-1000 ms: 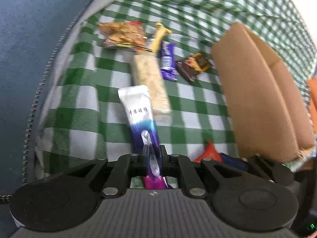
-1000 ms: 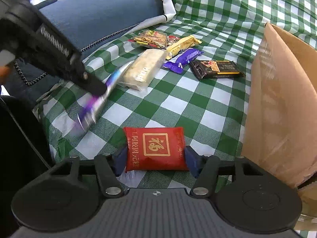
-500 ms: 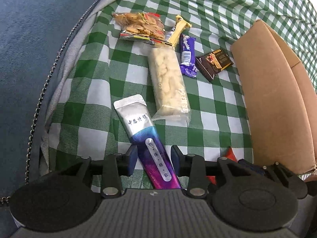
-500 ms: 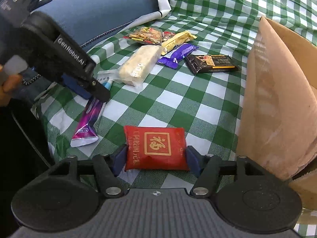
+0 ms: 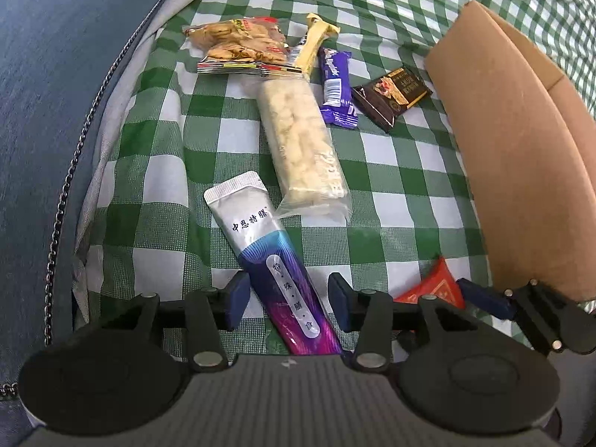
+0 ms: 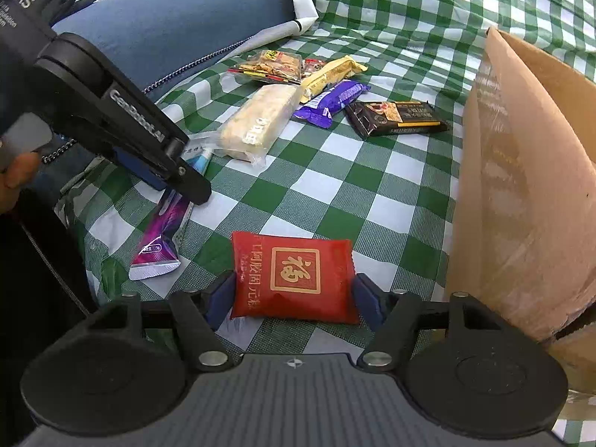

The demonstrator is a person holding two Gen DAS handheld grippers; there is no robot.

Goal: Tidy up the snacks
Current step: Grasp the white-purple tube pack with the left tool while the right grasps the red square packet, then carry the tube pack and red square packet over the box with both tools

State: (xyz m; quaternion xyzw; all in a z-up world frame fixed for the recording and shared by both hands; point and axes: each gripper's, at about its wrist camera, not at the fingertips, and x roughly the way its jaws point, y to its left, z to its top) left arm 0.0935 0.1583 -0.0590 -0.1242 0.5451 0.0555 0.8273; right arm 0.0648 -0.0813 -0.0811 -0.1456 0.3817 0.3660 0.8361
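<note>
A silver and purple stick packet (image 5: 272, 260) lies flat on the green checked cloth (image 5: 391, 186), between the open fingers of my left gripper (image 5: 288, 300); the fingers do not touch it. It also shows in the right wrist view (image 6: 164, 234). A red square packet (image 6: 294, 279) lies on the cloth between the fingers of my right gripper (image 6: 292, 300), which stand at its two sides. Its corner shows in the left wrist view (image 5: 434, 288). Further off lie a clear pale bar (image 5: 301, 141), a purple bar (image 5: 335, 85), a dark chocolate packet (image 5: 391, 95), a yellow bar (image 5: 314, 43) and a cracker bag (image 5: 238, 46).
A brown cardboard box (image 5: 521, 156) stands at the right, its flap raised; it also shows in the right wrist view (image 6: 521, 186). A blue cushion (image 5: 56, 93) with a zip borders the cloth at the left. The left gripper's body (image 6: 111, 111) crosses the right wrist view.
My left gripper held the stick packet on edge a second ago. It has opened and let the packet go; the packet now lies flat on the cloth. The right gripper has hardly moved.
</note>
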